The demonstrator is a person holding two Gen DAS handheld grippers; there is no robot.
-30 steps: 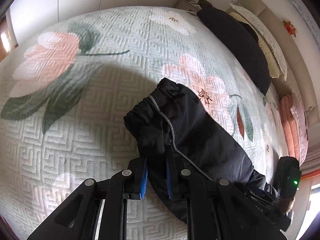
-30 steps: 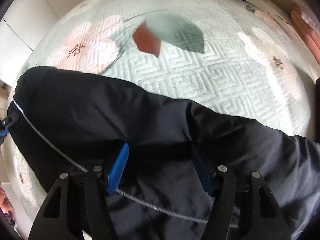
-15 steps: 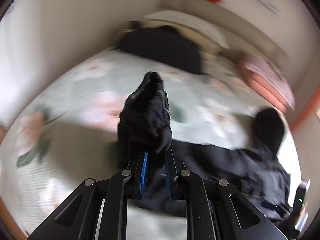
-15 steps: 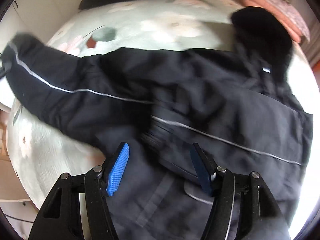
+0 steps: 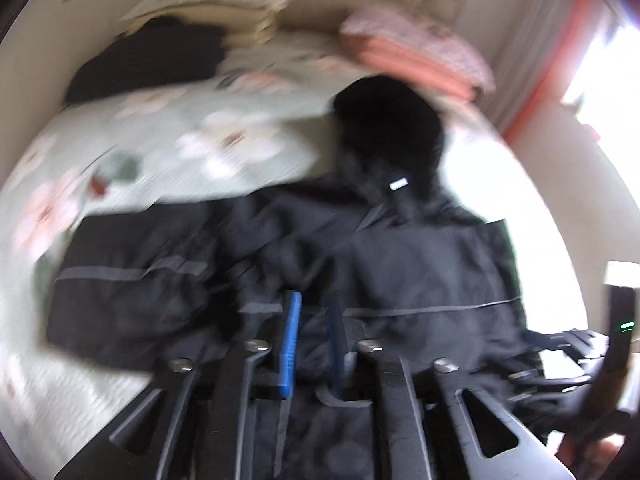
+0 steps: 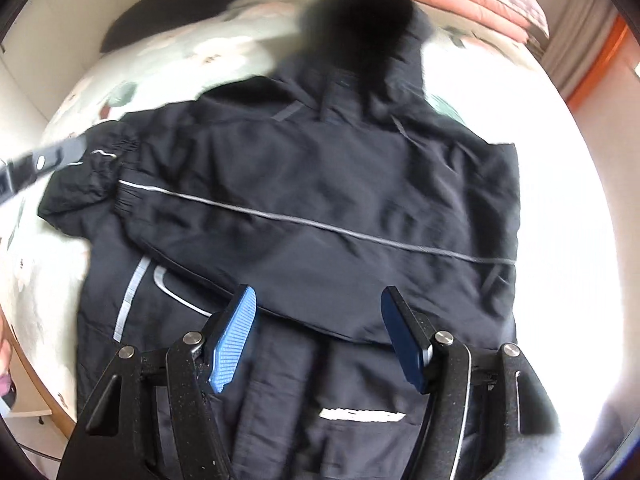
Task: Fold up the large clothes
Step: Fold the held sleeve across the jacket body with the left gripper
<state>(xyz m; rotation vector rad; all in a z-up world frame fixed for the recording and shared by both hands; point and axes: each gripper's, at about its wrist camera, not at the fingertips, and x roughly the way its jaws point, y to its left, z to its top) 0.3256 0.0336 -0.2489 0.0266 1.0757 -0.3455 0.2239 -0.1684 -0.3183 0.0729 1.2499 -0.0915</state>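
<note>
The jacket (image 6: 320,200) lies spread on the bed (image 5: 120,152), one sleeve (image 6: 280,220) across its body. Left gripper (image 5: 314,344) is opening, nothing clearly between; right gripper (image 6: 320,336) gapes empty. Soft, slippery, probably bulky; best pinched at cuff or hem

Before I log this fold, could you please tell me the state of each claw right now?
Left claw: opening, nothing between its pads, above the black jacket.
Right claw: open, holding nothing, over the jacket.
</note>
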